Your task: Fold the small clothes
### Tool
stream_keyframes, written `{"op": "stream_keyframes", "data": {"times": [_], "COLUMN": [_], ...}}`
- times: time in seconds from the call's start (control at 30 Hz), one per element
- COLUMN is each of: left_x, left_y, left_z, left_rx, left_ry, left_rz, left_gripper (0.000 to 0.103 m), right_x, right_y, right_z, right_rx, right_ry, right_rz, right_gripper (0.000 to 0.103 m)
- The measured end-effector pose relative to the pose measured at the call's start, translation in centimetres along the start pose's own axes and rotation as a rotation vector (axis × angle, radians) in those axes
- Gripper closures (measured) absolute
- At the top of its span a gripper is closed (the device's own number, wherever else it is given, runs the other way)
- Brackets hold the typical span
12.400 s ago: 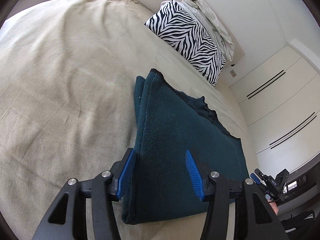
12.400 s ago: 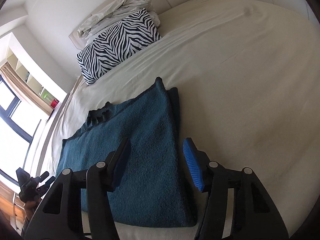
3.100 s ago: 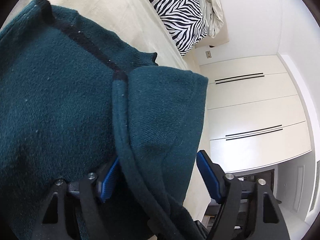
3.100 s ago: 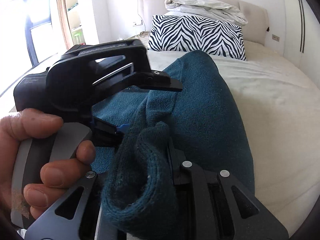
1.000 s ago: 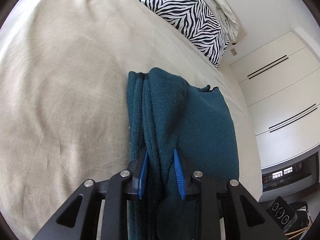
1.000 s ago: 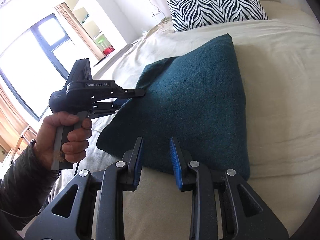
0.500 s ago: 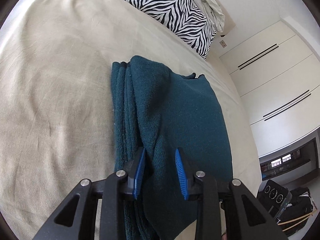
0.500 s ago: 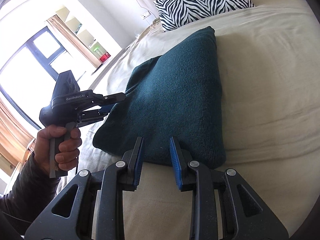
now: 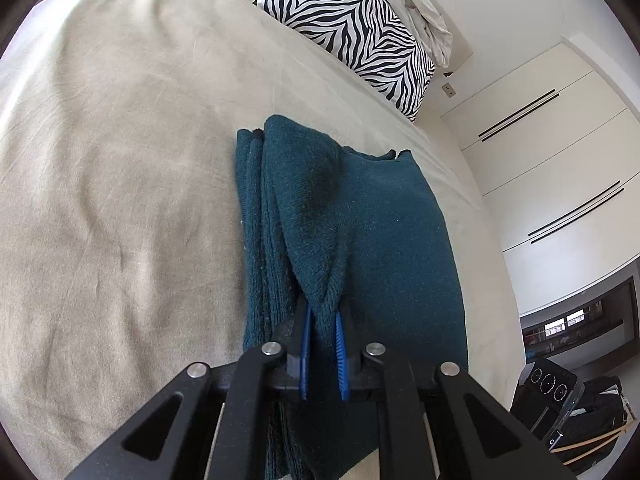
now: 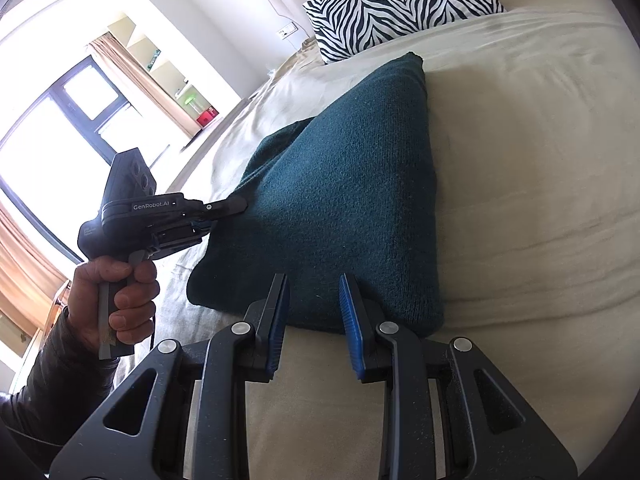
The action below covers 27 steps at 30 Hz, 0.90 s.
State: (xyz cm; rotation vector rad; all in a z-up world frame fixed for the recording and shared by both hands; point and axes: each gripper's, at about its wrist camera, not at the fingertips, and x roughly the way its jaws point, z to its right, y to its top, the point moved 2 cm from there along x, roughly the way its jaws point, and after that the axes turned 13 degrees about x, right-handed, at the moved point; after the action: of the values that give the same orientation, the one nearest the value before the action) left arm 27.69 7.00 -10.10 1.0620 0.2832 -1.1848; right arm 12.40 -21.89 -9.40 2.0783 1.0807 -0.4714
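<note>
A dark teal knit garment (image 9: pixel 360 232) lies folded in several layers on the beige bed (image 9: pixel 120 184). My left gripper (image 9: pixel 322 320) is shut on a pinched ridge of the garment's top layer at its near edge. In the right wrist view the same garment (image 10: pixel 352 192) lies as a thick folded pad, and the left gripper (image 10: pixel 236 205), held in a hand, grips its left side. My right gripper (image 10: pixel 314 304) is open and empty, with its fingertips at the garment's near edge.
A zebra-striped pillow (image 9: pixel 352 28) and a white bundled duvet (image 9: pixel 416 4) lie at the head of the bed. White wardrobe doors (image 9: pixel 560 152) stand on the right. A window with curtains (image 10: pixel 60 132) is at the left. Dark equipment (image 9: pixel 568 412) sits on the floor.
My left gripper has closed tighter on the garment's top fold. My right gripper has opened wider and sits at the garment's near edge.
</note>
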Motion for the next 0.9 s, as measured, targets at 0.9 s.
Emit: {"op": "stream_keyframes", "data": {"times": [0.9], "left_x": [5.8], "left_y": [1.7], "left_z": [3.9], "left_rx": [0.112], "left_ry": [0.176], "left_rz": [0.016], "left_gripper": [0.094], "right_x": [2.8], "right_y": [8.2], "right_z": [0.8], "right_rx": [0.139], "right_ry": [0.118], "right_rz": [-0.087], "right_gripper": [0.078]}}
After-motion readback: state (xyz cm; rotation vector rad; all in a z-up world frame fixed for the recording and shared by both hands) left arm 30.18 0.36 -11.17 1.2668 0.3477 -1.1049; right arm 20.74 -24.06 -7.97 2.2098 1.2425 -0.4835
